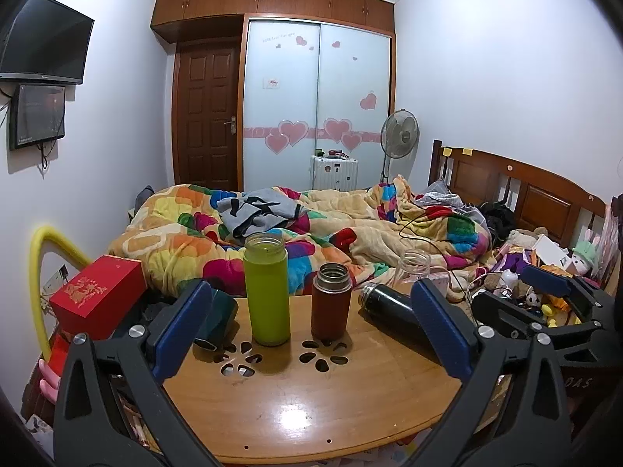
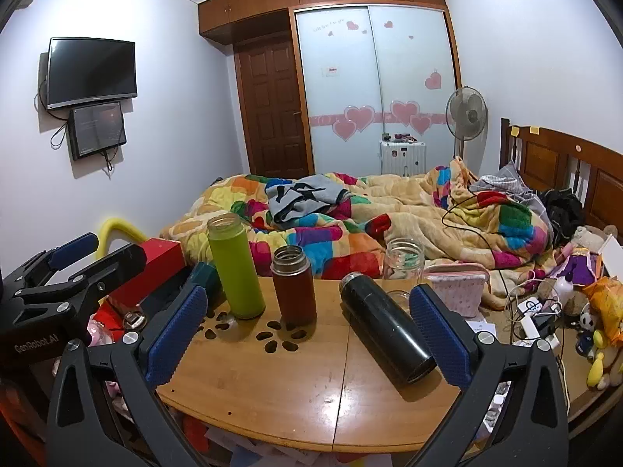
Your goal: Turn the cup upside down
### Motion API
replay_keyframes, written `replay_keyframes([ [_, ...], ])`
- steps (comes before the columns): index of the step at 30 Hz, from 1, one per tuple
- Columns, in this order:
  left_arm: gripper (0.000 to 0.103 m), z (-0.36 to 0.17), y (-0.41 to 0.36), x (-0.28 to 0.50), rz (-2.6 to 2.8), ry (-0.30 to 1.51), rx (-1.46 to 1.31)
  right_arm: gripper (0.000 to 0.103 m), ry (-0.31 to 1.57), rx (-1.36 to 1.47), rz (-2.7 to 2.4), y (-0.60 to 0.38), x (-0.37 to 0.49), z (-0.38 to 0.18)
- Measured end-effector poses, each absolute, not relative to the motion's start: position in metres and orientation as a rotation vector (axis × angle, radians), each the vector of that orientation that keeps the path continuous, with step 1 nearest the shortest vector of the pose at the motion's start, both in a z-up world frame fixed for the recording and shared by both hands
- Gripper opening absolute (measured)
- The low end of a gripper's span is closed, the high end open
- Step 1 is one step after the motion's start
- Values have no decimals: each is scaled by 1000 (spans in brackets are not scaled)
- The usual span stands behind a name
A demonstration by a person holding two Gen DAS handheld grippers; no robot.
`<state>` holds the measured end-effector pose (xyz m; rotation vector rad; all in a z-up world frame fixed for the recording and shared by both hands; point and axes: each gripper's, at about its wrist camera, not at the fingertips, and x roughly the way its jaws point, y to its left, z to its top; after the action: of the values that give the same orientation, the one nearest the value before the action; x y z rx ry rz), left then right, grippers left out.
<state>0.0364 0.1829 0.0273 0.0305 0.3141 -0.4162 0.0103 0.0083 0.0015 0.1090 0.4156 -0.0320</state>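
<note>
Several cups are on a round wooden table (image 1: 296,401) (image 2: 272,385). A tall green cup (image 1: 267,290) (image 2: 235,266) and a shorter brown cup (image 1: 331,302) (image 2: 293,286) stand upright, mouths up. A black flask (image 1: 393,313) (image 2: 387,330) lies on its side. A clear glass jar (image 1: 413,266) (image 2: 403,258) stands behind it. A dark teal cup (image 1: 218,321) (image 2: 204,274) lies at the table's left. My left gripper (image 1: 311,330) is open and empty, short of the cups. My right gripper (image 2: 307,334) is open and empty; the black flask lies beside its right finger.
A red box (image 1: 97,295) (image 2: 155,268) sits left of the table. A bed with a colourful blanket (image 1: 311,225) (image 2: 389,214) lies behind. Toys and cables (image 2: 545,303) clutter the right side. Each gripper shows at the edge of the other's view (image 1: 553,303) (image 2: 58,284).
</note>
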Motion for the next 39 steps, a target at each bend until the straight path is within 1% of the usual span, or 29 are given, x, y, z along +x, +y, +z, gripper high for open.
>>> replay_keyframes([
  [39,103,36,183,26,-422,299,25,103,363,72,-48,6,-5,16],
])
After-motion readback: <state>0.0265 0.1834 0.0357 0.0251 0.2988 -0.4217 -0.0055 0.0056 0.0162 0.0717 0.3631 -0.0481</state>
